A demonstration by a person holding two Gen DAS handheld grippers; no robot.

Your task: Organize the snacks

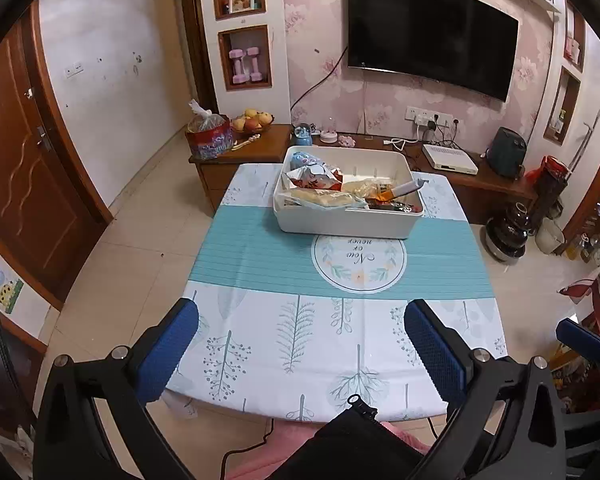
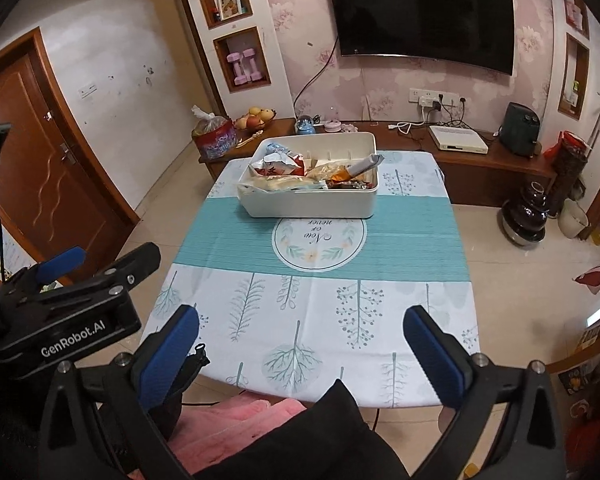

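Nearby, both grippers wide open and empty: left gripper [image 1: 300, 344], right gripper [image 2: 300, 348]. Beyond, on patterned tabletop [image 1: 260, 248], white bin [image 1: 340, 224] full of snack packets [image 1: 314, 178].

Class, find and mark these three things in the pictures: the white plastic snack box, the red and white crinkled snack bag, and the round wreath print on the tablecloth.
white plastic snack box [image 1: 340, 226], left wrist view, bare front wall.
red and white crinkled snack bag [image 2: 278, 165], right wrist view, middle of the bag.
round wreath print [image 2: 319, 238], right wrist view, centre of the circle.
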